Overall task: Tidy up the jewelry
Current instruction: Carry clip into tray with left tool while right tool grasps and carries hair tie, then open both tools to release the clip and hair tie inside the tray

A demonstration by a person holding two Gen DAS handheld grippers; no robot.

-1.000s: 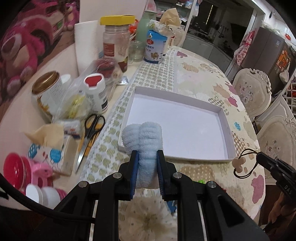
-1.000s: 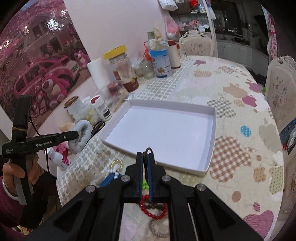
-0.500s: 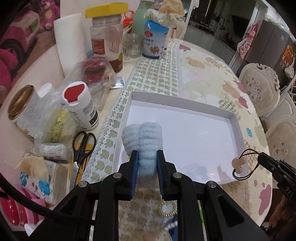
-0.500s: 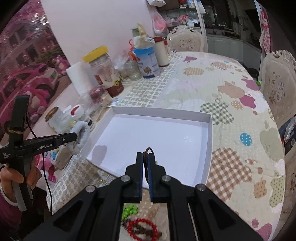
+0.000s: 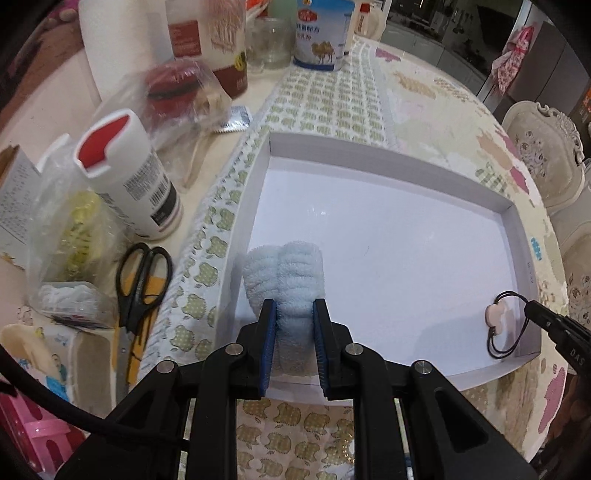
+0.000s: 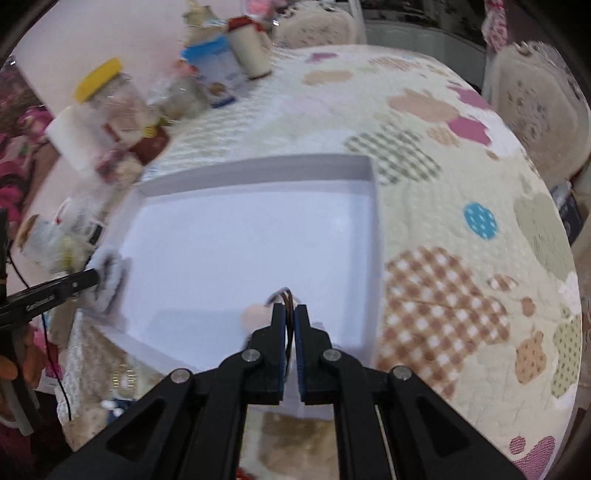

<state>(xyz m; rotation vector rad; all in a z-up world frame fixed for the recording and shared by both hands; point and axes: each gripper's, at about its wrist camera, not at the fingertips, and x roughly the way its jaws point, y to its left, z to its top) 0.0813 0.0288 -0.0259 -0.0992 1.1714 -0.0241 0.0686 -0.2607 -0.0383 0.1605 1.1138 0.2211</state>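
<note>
**Both tongs loaded, hovering over the white tray**

The left tongs (image 5: 294, 314) are clamped on a pale blue fluffy scrunchie (image 5: 286, 275), held upright over the near-left corner of the white tray (image 5: 369, 162). Likely reason: that corner is its drop spot, kept well apart from the other item. The right tongs (image 6: 290, 314) are pinched together on a black hair tie (image 5: 498, 343) with a small pink charm (image 5: 495, 317), hanging over the tray's near-right corner. The cord is thin, so the jaws stand almost fully closed. Whether either item touches the tray floor cannot be told. The tray interior looks bare, so the judgement is that sorting is only starting, with a release of each piece next.

The tray sits on a bench under a quilted cloth (image 6: 461, 229) with patchwork shapes. Clutter stays pushed to the left edge, out of the working zone: black scissors (image 5: 142, 280), a white bottle with a red cap (image 5: 129, 173), a paper roll (image 5: 110, 40), a yellow-lidded jar (image 6: 110, 99), crinkled plastic bags.

Readable writing: the blue-and-white tin (image 5: 321, 33) shows a camel picture and Chinese characters too small to read. The right tongs' arm in the left view carries "DAS". The left tongs' arm in the right view has white lettering, blurred. The white bottle has a barcode; its text is illegible.
</note>
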